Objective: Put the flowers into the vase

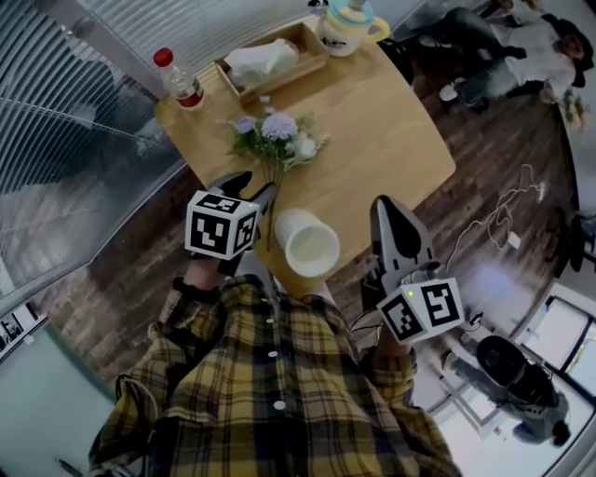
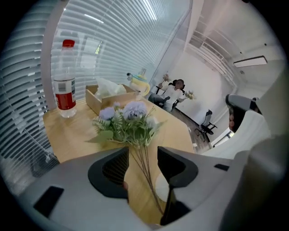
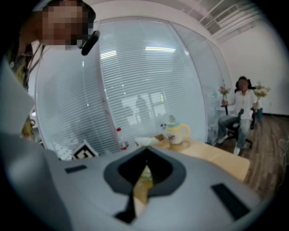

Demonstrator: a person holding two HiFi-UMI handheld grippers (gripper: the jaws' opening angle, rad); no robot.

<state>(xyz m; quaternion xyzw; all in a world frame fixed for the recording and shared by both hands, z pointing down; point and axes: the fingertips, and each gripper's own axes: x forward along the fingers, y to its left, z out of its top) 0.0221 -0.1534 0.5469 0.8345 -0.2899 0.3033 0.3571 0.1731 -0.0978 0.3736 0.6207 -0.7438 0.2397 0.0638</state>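
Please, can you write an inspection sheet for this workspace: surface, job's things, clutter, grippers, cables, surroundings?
Surface: wooden table, mostly bare.
Job's things: flowers lying flat on the table; white vase upright near the front edge, no flowers in it.
Clutter: red-capped bottle, tissue box and mug at the far side.
Grippers: left hand-held gripper open, the flowers' stems between its jaws; right hand-held gripper shut, empty.
Cables: white cable on the floor.
Surroundings: blinds behind glass; seated person.
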